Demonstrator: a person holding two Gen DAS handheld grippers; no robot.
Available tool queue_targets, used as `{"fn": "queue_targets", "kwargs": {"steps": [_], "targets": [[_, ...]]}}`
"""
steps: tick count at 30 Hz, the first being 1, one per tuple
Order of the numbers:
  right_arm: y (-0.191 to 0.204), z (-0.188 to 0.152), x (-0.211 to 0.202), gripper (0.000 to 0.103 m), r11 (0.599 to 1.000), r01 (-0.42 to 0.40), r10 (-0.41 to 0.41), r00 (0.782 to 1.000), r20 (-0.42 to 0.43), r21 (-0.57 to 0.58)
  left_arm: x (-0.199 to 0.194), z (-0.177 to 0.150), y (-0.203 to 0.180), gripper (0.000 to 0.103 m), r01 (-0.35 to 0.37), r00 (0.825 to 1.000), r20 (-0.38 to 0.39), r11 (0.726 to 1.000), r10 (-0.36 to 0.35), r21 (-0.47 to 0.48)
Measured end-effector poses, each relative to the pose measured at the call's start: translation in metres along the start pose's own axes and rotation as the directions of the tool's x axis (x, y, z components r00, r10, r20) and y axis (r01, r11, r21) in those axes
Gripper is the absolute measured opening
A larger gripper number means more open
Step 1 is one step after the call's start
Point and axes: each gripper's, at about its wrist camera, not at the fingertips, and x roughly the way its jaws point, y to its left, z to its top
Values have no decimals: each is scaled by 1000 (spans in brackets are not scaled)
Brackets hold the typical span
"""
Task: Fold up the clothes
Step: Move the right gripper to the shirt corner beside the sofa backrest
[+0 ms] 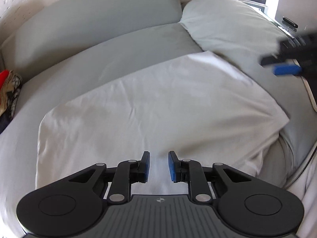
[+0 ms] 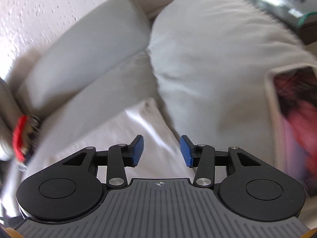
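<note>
A white garment (image 1: 150,107) lies folded flat on the grey couch seat (image 1: 138,45). My left gripper (image 1: 158,162) is at its near edge. The blue pads stand a narrow gap apart, and a ridge of the white cloth fills that gap, so it is shut on the garment. Blurred, my right gripper (image 1: 277,65) hangs above the garment's far right corner. In the right wrist view the right gripper (image 2: 161,150) is open with nothing between its fingers, over the garment's corner (image 2: 142,134).
A pale pillow (image 1: 227,23) leans at the couch's right end, and a grey back cushion (image 1: 99,15) runs behind the seat. Red patterned clothes (image 1: 10,87) are heaped at the left. A white-rimmed basket (image 2: 275,107) holding red and pink clothes stands on the right.
</note>
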Motion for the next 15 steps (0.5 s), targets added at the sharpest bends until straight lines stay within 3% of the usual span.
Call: {"fn": "queue_targets", "kwargs": {"steps": [4,9,15], "targets": [[-7,40,54,43,992,-118,122,987,-108,49,20,7,-2,17,47,998,-42,998,-49,-43],[-9,55,97,45,991,-127,133,980,-151,44,24,4,-1,17,56,997,-43,994,-60,-92],[-20,61,125,44,984,-175,181,959,-216,45,25,5,-5,17,42,997,-57,996,-46,-84]]}}
